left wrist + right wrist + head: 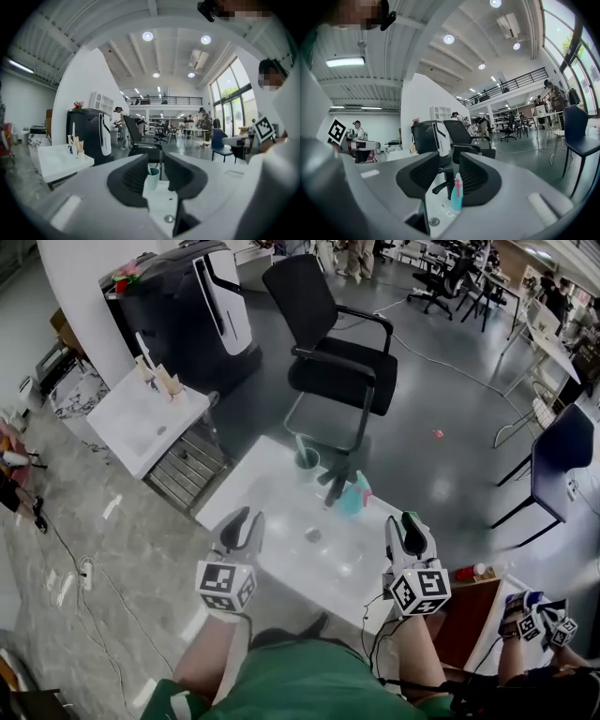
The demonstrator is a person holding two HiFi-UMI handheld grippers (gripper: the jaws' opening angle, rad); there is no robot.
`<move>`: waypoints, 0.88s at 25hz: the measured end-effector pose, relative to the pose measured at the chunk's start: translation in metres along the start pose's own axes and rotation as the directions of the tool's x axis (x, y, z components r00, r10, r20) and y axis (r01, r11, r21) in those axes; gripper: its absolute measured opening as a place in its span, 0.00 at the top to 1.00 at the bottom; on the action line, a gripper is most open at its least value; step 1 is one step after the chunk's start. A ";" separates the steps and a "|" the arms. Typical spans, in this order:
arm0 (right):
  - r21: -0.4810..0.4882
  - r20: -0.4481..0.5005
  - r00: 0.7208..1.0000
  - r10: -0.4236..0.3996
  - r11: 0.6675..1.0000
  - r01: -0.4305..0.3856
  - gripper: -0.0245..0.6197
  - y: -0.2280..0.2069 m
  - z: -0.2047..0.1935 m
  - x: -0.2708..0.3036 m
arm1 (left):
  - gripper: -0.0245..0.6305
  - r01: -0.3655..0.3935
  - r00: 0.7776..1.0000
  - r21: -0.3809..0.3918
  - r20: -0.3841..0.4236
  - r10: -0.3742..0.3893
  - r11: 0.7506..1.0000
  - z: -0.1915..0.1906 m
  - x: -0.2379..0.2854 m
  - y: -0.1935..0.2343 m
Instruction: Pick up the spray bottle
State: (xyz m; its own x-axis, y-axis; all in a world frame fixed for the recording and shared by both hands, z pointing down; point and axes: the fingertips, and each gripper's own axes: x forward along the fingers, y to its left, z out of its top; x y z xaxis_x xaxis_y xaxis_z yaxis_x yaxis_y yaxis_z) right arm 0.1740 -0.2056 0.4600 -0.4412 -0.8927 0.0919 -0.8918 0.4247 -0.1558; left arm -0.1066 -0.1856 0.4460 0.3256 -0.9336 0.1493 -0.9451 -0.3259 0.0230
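The spray bottle [353, 495] is teal with a pink top and stands on the white table [272, 512] toward its far right. A black trigger-shaped part [335, 486] sits just left of it. In the right gripper view the bottle [456, 193] shows through the gap, well beyond the fingertips. My right gripper [411, 526] [451, 174] hovers at the table's near right edge, open and holding nothing. My left gripper [241, 523] [158, 171] is at the near left edge, also open and empty. It faces a teal cup [153, 176].
The teal cup [307, 460] stands at the table's far edge, and a small round dot [313, 536] lies mid-table. A black office chair [330, 348] is behind the table. A black-and-white machine [192, 306] and a white side table [141, 418] stand at the left, a blue chair [562, 460] at the right.
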 end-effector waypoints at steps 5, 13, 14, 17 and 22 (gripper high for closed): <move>0.007 -0.001 1.000 0.005 1.000 -0.005 0.78 -0.010 -0.004 0.017 | 0.80 -0.001 1.000 0.010 0.003 0.001 1.000 0.006 0.020 0.001; 0.000 -0.031 0.999 -0.012 1.000 0.012 0.78 -0.014 -0.015 0.044 | 0.80 0.059 0.998 0.000 -0.024 -0.059 0.998 -0.003 0.054 0.009; -0.001 -0.037 0.999 -0.019 1.000 0.019 0.78 -0.016 -0.018 0.049 | 0.80 0.072 0.997 0.000 -0.026 -0.072 0.997 -0.004 0.060 0.011; -0.021 -0.064 0.997 -0.039 0.999 0.038 0.78 -0.018 -0.027 0.067 | 0.80 0.100 0.994 0.002 -0.040 -0.100 0.995 -0.008 0.076 0.021; -0.032 -0.118 0.992 -0.054 0.998 0.050 0.78 -0.019 -0.048 0.097 | 0.80 0.110 0.991 -0.016 -0.079 -0.111 0.994 -0.024 0.093 0.048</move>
State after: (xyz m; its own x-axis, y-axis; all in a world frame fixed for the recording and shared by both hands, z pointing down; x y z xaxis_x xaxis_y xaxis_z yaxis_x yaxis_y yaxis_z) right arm 0.1436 -0.2936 0.5191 -0.4015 -0.8901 0.2155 -0.9155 0.3840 -0.1197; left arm -0.1228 -0.2845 0.4844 0.4253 -0.8772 0.2230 -0.9039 -0.4242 0.0552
